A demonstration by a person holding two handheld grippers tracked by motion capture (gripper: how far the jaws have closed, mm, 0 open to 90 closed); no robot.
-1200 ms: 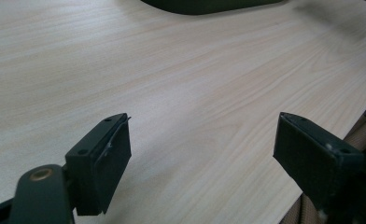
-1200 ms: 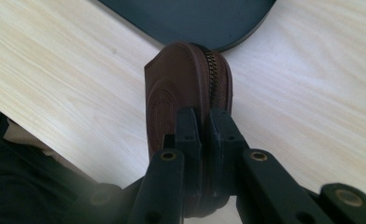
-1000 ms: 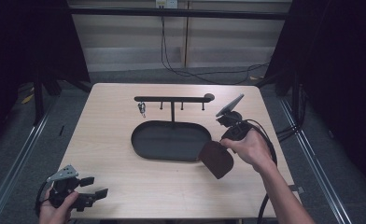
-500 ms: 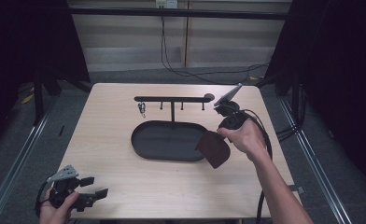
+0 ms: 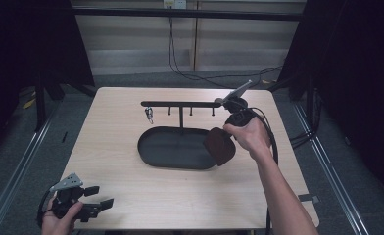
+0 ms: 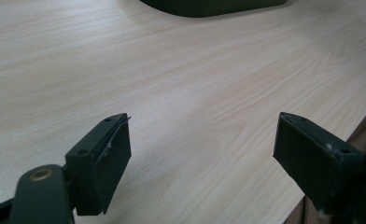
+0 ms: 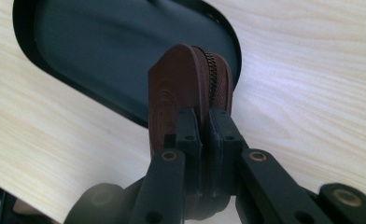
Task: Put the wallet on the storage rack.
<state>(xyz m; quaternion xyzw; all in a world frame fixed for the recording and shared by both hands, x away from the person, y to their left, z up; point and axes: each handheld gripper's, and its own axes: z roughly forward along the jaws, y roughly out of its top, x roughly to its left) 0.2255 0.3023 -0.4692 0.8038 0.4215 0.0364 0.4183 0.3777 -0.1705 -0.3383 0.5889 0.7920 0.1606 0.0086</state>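
Note:
A brown round zipped pouch [image 5: 220,145] hangs from my right gripper [image 5: 228,131], which is shut on its edge, above the right end of the black oval tray [image 5: 170,149]. In the right gripper view the pouch [image 7: 188,88] is pinched on edge between the jaws, zip facing up, over the tray's rim [image 7: 125,109]. Behind the tray stands a black T-shaped rack [image 5: 180,105] with a small metal item [image 5: 149,114] hanging at its left. My left gripper [image 5: 98,197] rests open near the table's front left corner, nothing between its fingers [image 6: 102,161].
The wooden table [image 5: 131,196] ends close to the left gripper's side. Cables trail on the floor behind the table [image 5: 200,73]. Metal rails run along both sides of the table on the floor.
My right gripper has carried the pouch a little left and away from the person, from the bare table right of the tray to over the tray's right end. The left gripper has stayed put.

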